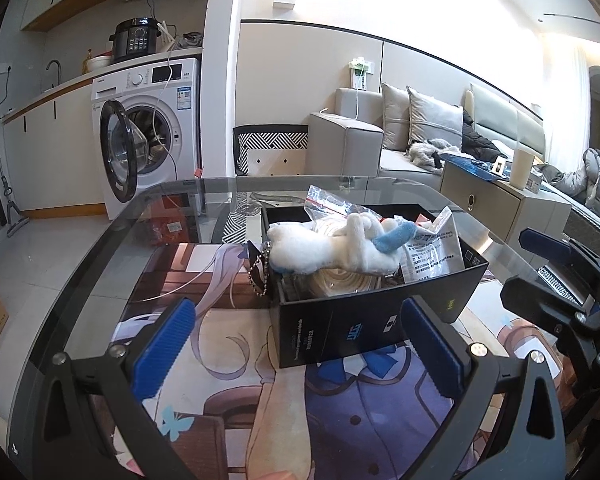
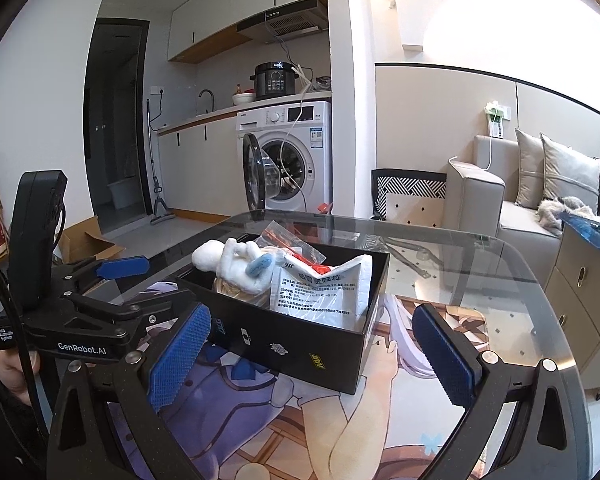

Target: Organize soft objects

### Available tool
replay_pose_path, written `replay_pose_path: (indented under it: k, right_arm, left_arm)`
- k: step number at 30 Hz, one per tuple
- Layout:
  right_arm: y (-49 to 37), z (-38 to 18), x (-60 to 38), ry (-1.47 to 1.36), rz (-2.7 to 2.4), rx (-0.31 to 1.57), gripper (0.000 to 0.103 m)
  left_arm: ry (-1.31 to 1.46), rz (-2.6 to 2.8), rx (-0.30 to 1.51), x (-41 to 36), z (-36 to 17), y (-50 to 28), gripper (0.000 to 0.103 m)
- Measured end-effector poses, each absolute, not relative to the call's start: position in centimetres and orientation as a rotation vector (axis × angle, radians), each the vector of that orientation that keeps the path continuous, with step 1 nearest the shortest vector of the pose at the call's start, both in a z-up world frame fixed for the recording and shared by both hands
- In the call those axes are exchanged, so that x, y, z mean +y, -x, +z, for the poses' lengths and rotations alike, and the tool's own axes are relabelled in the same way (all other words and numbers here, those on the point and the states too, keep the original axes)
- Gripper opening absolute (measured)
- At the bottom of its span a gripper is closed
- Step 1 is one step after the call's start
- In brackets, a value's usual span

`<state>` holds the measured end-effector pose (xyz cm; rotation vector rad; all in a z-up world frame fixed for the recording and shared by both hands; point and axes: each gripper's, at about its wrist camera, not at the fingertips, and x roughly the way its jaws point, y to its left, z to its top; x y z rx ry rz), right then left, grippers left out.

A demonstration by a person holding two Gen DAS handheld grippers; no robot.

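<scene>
Hovering wide and empty short of the box (image 1: 374, 280) on the desk (image 1: 100, 248), left claw (image 1: 296, 344) and right claw (image 2: 312, 356) suggested stowing nearly done, the plush (image 1: 332, 250) lying inside, perhaps needing tucking.

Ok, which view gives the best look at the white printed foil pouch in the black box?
The right wrist view: the white printed foil pouch faces the camera there, its printed panel nearly whole above the black cardboard box wall. In the left wrist view the pouch sits behind the white plush toy, angled, only part showing.
</scene>
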<state>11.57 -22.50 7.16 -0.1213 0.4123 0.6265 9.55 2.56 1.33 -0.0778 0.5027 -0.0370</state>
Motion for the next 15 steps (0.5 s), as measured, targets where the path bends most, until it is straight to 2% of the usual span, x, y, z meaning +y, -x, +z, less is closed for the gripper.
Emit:
replay_pose_path:
  k: [15]
  right_arm:
    - [-11.38,7.28,-22.40,0.120,0.613,0.396,0.103]
  left_arm:
    - [0.097,-0.017,0.498,3.11,1.32,-9.37,0.103]
